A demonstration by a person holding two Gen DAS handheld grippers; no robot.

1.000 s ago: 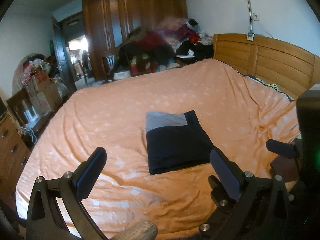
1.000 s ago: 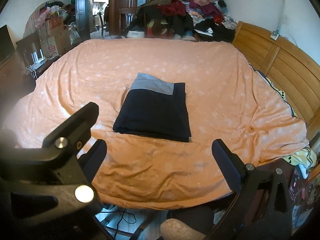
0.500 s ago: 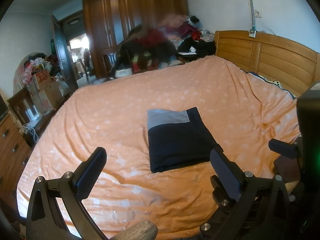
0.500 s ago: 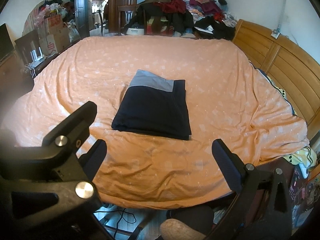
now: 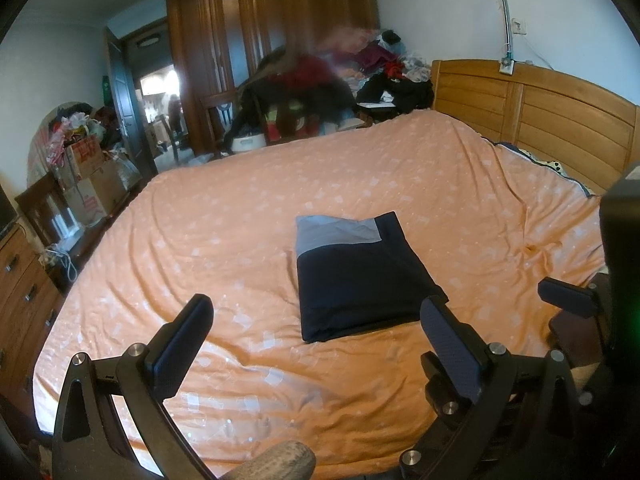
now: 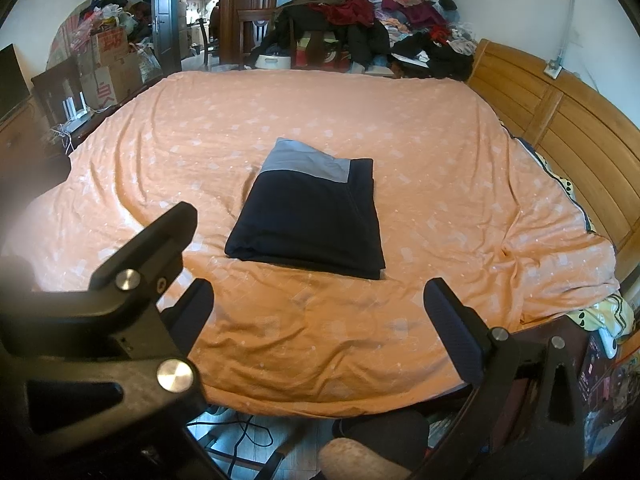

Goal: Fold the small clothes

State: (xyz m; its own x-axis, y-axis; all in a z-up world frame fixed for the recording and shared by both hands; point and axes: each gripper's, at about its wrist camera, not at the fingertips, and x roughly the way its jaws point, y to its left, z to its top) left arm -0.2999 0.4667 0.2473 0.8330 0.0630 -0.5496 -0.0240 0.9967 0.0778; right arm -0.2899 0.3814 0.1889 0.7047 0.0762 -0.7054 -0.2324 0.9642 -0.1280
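A dark navy garment with a grey band (image 5: 356, 268) (image 6: 310, 216) lies folded into a neat rectangle in the middle of the orange bedspread (image 5: 240, 240) (image 6: 440, 184). My left gripper (image 5: 316, 332) hangs open near the bed's front edge, short of the garment, with nothing between its fingers. My right gripper (image 6: 320, 320) is open too, held back over the front edge of the bed, empty. In the right wrist view, the left gripper's frame (image 6: 132, 276) fills the lower left. The right gripper's fingertip (image 5: 568, 298) shows at the right edge of the left wrist view.
A wooden headboard (image 5: 540, 112) (image 6: 560, 120) runs along the right. A heap of clothes (image 6: 360, 20) and a wardrobe (image 5: 272, 40) stand beyond the far side. Boxes and a dresser (image 5: 24, 280) line the left. Cables lie on the floor (image 6: 240, 432) below the bed edge.
Both grippers have drawn back and lifted slightly, so the folded garment sits a little lower and farther in each view. The garment itself has not moved. Both stay open.
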